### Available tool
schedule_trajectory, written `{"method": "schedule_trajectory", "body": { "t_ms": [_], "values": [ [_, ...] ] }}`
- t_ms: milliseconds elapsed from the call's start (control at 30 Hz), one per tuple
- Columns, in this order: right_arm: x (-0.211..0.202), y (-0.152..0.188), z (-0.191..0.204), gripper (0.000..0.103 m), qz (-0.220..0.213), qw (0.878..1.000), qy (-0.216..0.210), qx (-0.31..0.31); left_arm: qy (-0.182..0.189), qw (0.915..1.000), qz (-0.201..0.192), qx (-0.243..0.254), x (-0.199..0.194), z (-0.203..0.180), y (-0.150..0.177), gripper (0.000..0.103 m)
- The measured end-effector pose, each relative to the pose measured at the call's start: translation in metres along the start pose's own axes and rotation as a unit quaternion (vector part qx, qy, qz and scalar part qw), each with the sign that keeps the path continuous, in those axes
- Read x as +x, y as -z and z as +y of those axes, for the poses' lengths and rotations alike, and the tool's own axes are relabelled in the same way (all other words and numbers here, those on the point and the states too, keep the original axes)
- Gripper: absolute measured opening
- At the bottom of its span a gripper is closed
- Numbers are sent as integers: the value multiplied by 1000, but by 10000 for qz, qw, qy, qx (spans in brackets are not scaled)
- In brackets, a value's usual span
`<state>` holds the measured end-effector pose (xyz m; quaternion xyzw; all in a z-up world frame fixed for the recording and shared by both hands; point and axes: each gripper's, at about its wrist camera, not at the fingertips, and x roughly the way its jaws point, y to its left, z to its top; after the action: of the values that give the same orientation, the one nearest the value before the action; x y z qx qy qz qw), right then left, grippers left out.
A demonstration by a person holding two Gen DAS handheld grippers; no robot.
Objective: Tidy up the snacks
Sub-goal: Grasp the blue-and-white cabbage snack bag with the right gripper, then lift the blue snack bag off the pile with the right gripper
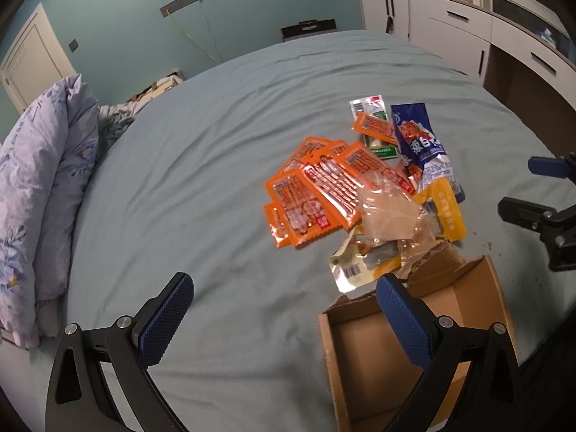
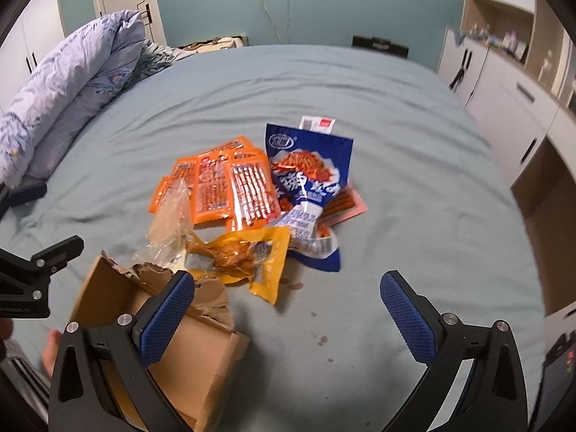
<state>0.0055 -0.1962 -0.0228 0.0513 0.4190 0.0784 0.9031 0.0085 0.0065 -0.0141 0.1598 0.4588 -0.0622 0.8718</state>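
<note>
A pile of snack packets lies on the blue-grey bed sheet: orange packets (image 1: pixel 313 194) (image 2: pixel 223 183), a blue bag (image 1: pixel 421 140) (image 2: pixel 309 176), a yellow packet (image 1: pixel 444 212) (image 2: pixel 248 255), a clear wrapper (image 1: pixel 388 212) (image 2: pixel 169 212) and a green-white packet (image 1: pixel 374 122). An open, torn cardboard box (image 1: pixel 464 298) (image 2: pixel 201 338) sits just in front of the pile. My left gripper (image 1: pixel 284 320) is open and empty, its right finger over the box. My right gripper (image 2: pixel 288 320) is open and empty, its left finger over the box's torn edge.
A folded floral quilt (image 1: pixel 39 187) (image 2: pixel 68 82) lies at the bed's left side. White cabinets (image 1: pixel 468 28) (image 2: pixel 504 82) stand beyond the right edge. Each view shows the other gripper at its edge: the right one (image 1: pixel 540 216), the left one (image 2: pixel 32 273).
</note>
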Motion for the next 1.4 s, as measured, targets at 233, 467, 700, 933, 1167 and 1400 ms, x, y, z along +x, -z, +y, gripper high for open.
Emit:
{"method": "schedule_trajectory", "body": {
  "t_ms": [233, 467, 700, 933, 1167, 1400],
  "values": [
    [3, -16, -20, 103, -127, 9991, 231, 342, 67, 9995, 175, -235, 12, 11, -4, 103],
    [8, -29, -20, 103, -749, 9904, 1109, 352, -156, 9977, 342, -568, 20, 24, -2, 103],
    [48, -45, -23, 103, -189, 9971, 469, 562, -62, 9965, 369, -747, 34, 35, -8, 103],
    [103, -55, -23, 97, 493, 9970, -73, 589, 74, 9949, 540, -851, 53, 38, -10, 103],
    [152, -67, -29, 65, 949, 9932, -243, 631, 54, 9919, 755, -1017, 71, 47, -9, 103],
    [140, -82, -41, 25, 732, 9941, -308, 733, 139, 9923, 885, -858, 91, 48, -16, 103]
  ]
}}
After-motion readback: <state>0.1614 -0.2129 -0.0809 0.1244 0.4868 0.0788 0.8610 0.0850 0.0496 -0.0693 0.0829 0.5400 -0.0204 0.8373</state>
